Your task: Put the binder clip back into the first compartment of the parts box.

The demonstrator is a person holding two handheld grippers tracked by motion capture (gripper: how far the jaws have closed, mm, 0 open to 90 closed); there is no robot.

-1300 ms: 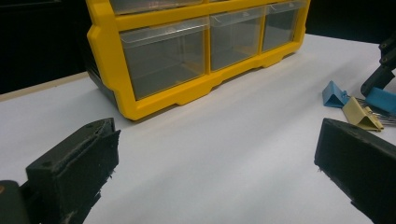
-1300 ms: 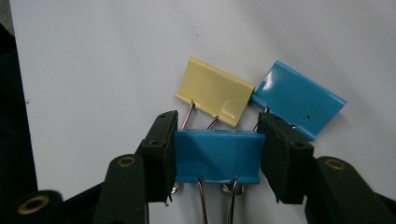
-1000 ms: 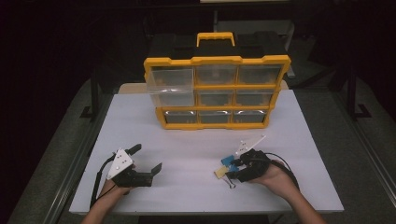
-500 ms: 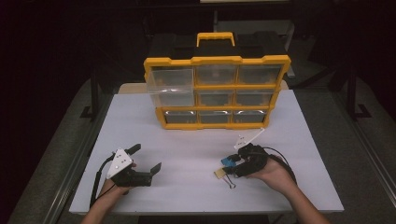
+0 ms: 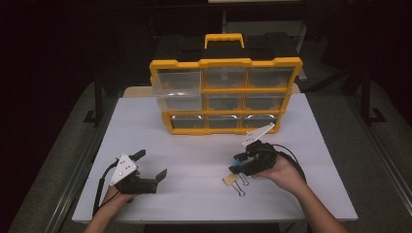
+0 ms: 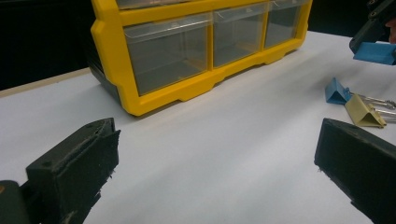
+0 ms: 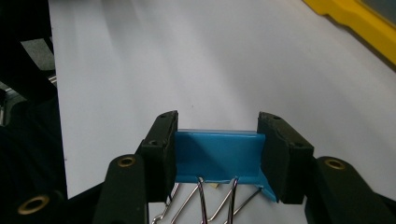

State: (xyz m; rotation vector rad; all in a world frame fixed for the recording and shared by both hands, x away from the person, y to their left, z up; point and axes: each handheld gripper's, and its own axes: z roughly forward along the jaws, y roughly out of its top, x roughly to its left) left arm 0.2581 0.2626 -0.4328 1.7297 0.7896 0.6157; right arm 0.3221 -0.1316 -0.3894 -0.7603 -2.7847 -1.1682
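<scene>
Right gripper [image 7: 217, 149] is clamped on a blue binder clip [image 7: 217, 156], its wire handles partly hidden btwn the jaws. Left gripper [image 5: 145, 167] rests spread wide, gripping nothing, near the table [image 5: 194, 204] front-left corner, w/ bare tabletop ahead up to the yellow organizer [image 5: 226, 97].

lab bench | white table [image 5: 204, 145]; dark surround; yellow drawer organizer [image 5: 226, 94]

The yellow drawer organizer [image 5: 226, 94] stands across the upper middle of the tabletop [image 5: 194, 194] and blocks the way past it; its upper-left drawer [image 5: 176, 90] juts out toward the left. Bare tabletop runs on both sides of it, and across the middle of the frame between the left gripper [image 5: 150, 165] and the right gripper [image 5: 238, 162]. Two binder clips [image 5: 235, 182], one yellow and one blue, lie right of centre, just beside the right gripper's jaws.
</scene>
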